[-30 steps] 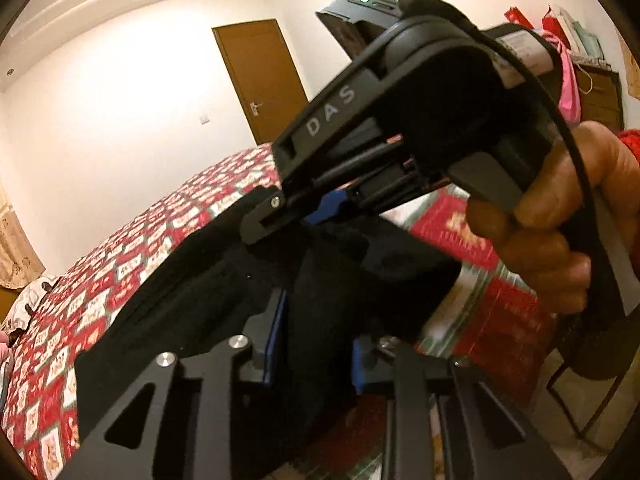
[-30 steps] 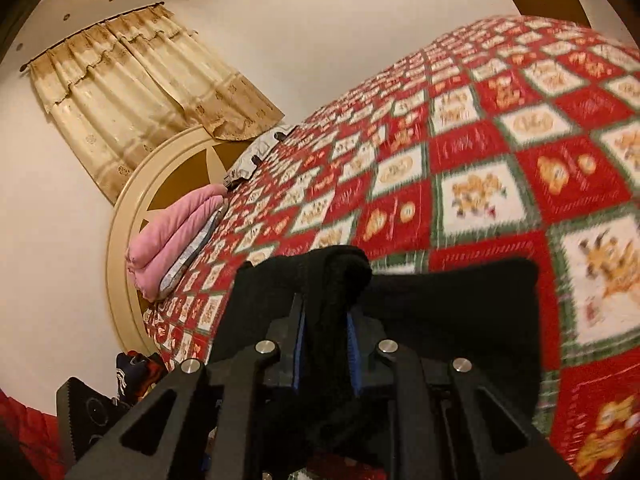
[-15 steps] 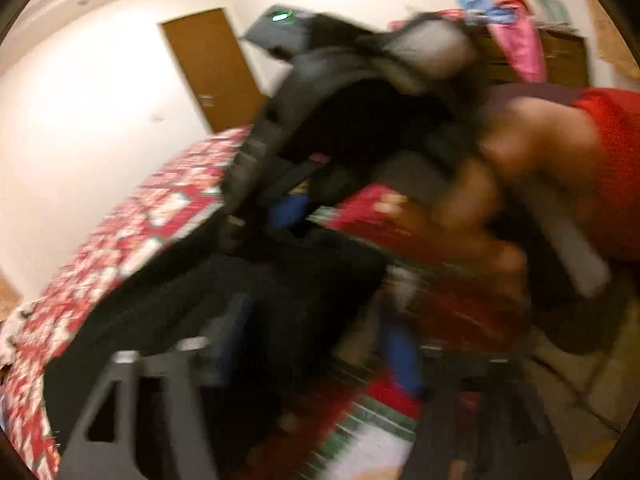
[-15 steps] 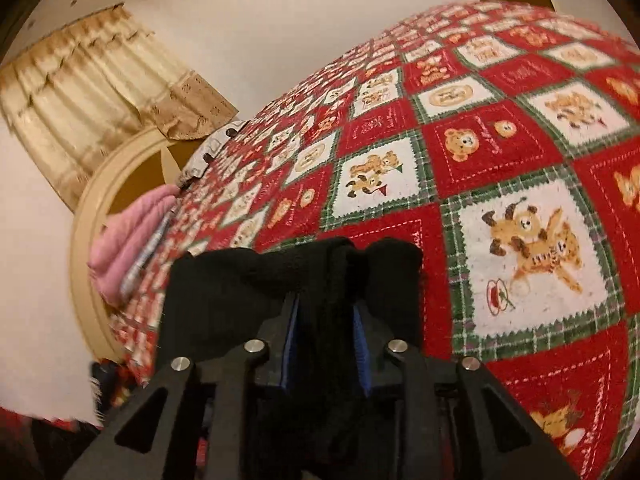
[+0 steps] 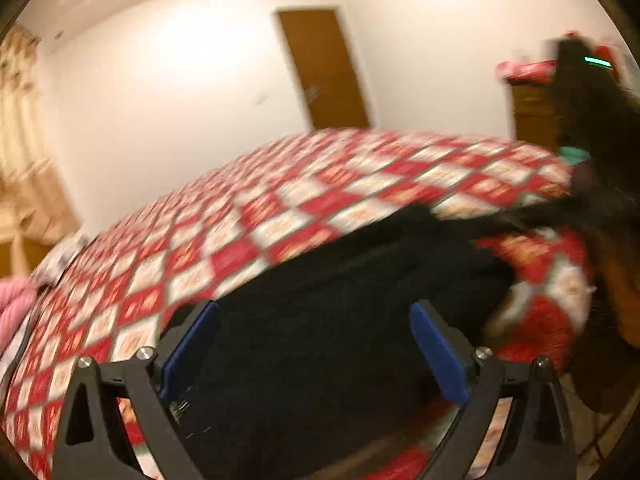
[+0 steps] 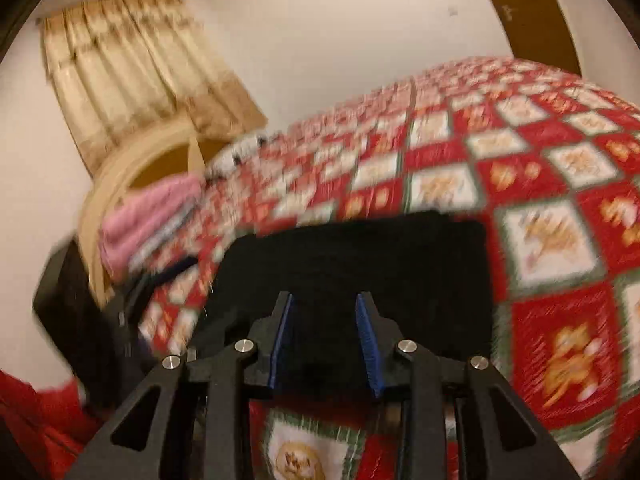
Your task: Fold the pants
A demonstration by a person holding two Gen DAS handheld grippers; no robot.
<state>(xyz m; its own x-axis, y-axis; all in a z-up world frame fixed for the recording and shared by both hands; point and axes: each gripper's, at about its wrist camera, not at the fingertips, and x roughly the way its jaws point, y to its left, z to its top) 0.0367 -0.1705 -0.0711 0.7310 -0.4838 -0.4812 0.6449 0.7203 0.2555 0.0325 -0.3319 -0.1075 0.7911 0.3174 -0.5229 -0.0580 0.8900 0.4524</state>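
Observation:
The black pants (image 5: 340,280) lie as a folded dark slab on the red-and-white checked quilt (image 5: 280,208). My left gripper (image 5: 314,312) hovers over their near end, its jaws opening wide and the blue pads (image 5: 192,352) clear of the cloth. In the right wrist view the pants (image 6: 360,256) form a flat rectangle on the quilt (image 6: 540,152). My right gripper (image 6: 325,300) sits just above their near edge with its jaws opening. Its blue pads (image 6: 366,332) stand a little apart and grip nothing. Both views are blurred by motion.
A pink folded blanket (image 6: 148,220) lies at the headboard (image 6: 120,176) below beige curtains (image 6: 132,76). A brown door (image 5: 324,68) and a wooden dresser (image 5: 532,112) stand past the bed. A red sleeve (image 6: 40,420) shows at the lower left.
Both grippers held bunched black cloth between their pads; both have let go. The left jaws spread wide, the right jaws part way. The pants now lie flat, and both views swung across the bed.

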